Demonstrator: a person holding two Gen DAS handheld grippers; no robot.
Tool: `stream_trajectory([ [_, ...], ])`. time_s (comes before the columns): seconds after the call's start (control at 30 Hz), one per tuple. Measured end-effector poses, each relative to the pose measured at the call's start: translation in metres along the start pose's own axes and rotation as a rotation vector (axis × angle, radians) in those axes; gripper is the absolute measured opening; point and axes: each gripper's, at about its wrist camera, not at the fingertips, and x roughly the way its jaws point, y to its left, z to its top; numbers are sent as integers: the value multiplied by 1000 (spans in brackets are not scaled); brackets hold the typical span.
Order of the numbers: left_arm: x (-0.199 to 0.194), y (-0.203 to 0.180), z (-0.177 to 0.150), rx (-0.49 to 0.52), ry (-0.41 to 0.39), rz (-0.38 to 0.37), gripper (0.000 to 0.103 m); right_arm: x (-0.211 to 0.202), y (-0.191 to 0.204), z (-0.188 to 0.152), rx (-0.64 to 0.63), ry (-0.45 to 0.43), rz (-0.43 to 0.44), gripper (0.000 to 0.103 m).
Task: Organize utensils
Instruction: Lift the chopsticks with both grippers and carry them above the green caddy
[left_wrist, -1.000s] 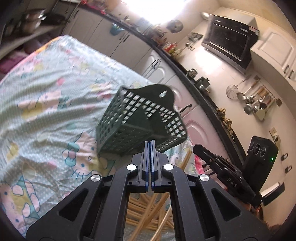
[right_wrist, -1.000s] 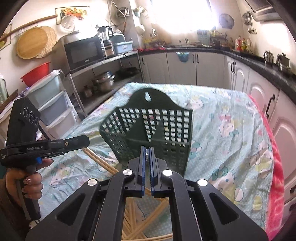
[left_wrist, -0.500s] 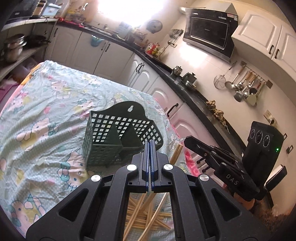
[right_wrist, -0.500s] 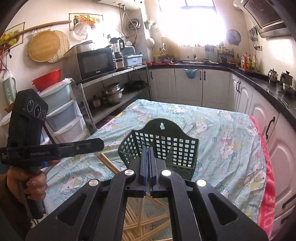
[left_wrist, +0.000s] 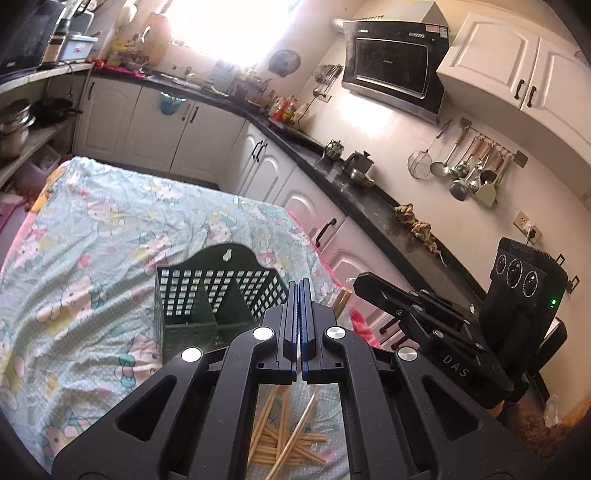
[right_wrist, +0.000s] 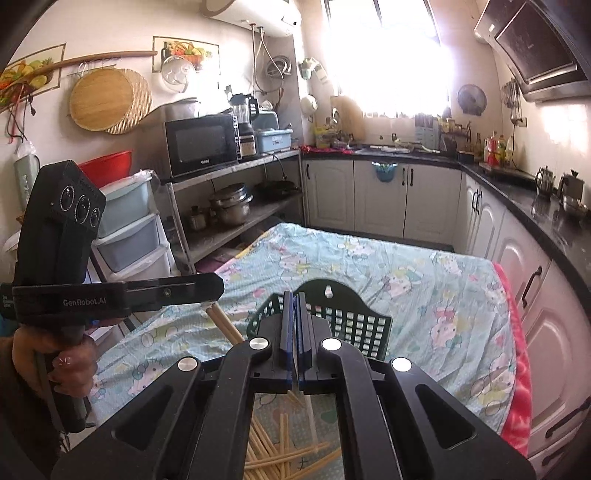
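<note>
A dark green slotted utensil basket (left_wrist: 207, 306) stands upright on the table with its two compartments showing nothing inside; it also shows behind my fingers as the basket (right_wrist: 351, 317). Several wooden chopsticks (left_wrist: 284, 443) lie scattered on the cloth below both grippers, seen again as the chopsticks (right_wrist: 284, 454). Thicker stick ends (right_wrist: 221, 321) poke up beside the basket. My left gripper (left_wrist: 299, 284) is shut with nothing between its pads, above and in front of the basket. My right gripper (right_wrist: 294, 295) is likewise shut and bare. Each shows in the other's view: left gripper (right_wrist: 218, 286), right gripper (left_wrist: 360, 282).
A light blue cartoon-print cloth (left_wrist: 92, 240) covers the table, with a pink-red edge (right_wrist: 517, 369) on the right. White cabinets and a black counter (left_wrist: 369, 206) run along the right. A metal rack (right_wrist: 236, 221) with pots stands left. A hand (right_wrist: 70, 365) holds the left gripper.
Both grippers have risen, so the basket sits lower and smaller in both views and the chopstick pile shows beneath. The left view has rolled more level. Both stay shut.
</note>
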Motion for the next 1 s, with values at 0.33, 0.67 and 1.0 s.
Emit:
stream_trajectory([
  [0.33, -23, -16, 37, 42, -67, 1, 0, -18, -4, 35, -3, -83, -1, 2],
  [0.67, -45, -17, 75, 59, -142, 33, 0, -28, -14, 75, 3, -175, -23, 2],
  [1.0, -42, 10, 84, 18, -147, 105, 0, -29, -22, 99, 4, -233, -44, 2],
])
